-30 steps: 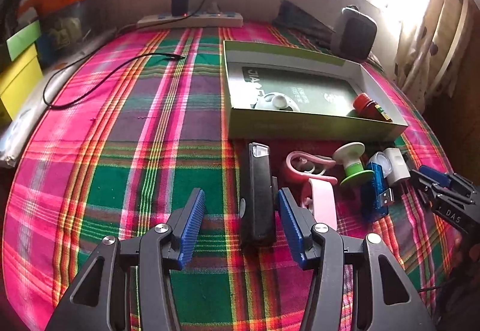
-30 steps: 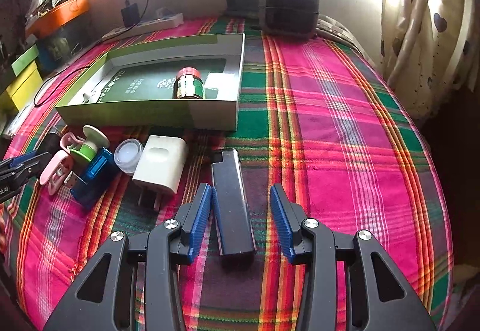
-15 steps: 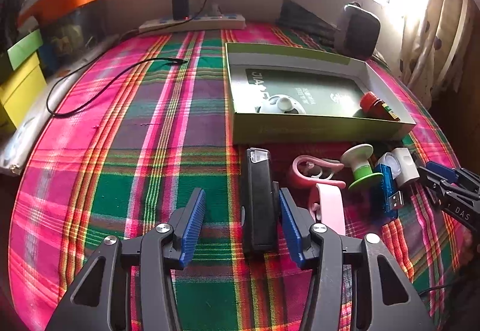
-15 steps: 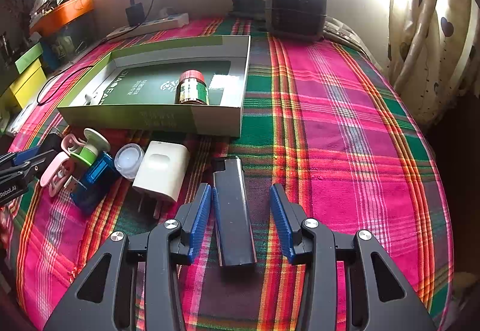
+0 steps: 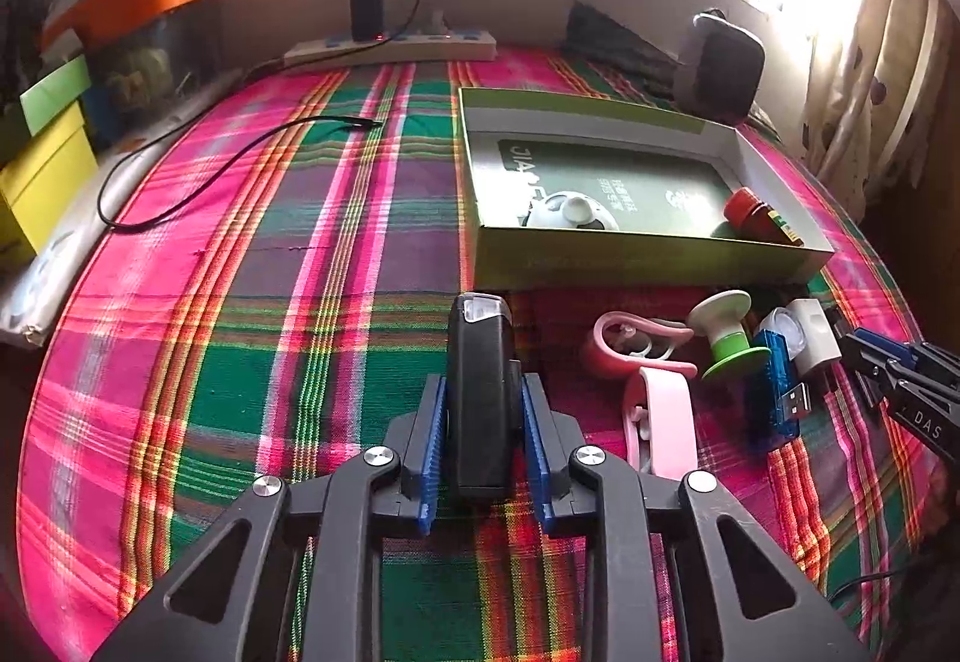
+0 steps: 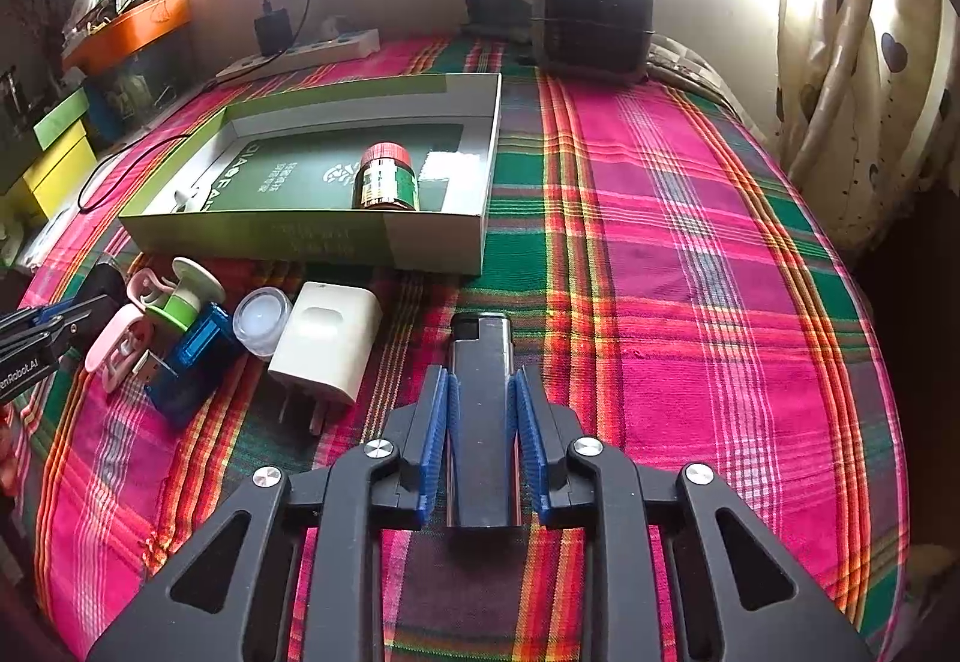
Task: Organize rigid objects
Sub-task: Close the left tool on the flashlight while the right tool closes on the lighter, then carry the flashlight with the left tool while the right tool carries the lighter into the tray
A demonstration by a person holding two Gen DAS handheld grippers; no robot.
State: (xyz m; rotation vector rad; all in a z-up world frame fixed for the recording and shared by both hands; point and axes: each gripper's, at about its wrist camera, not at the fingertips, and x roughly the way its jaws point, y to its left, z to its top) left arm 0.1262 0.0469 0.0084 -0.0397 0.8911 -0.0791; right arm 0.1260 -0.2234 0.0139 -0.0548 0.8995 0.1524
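L gripper closing on black device, R gripper on lighter; both lengthwise, tips toward box.

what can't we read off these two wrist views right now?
- Left wrist view: white round item in the green box is half hidden by the box's near wall.
- Left wrist view: right claw is cut off by the frame edge; the black device sits between the closing left claw pads.
- Right wrist view: jar label too small to read.
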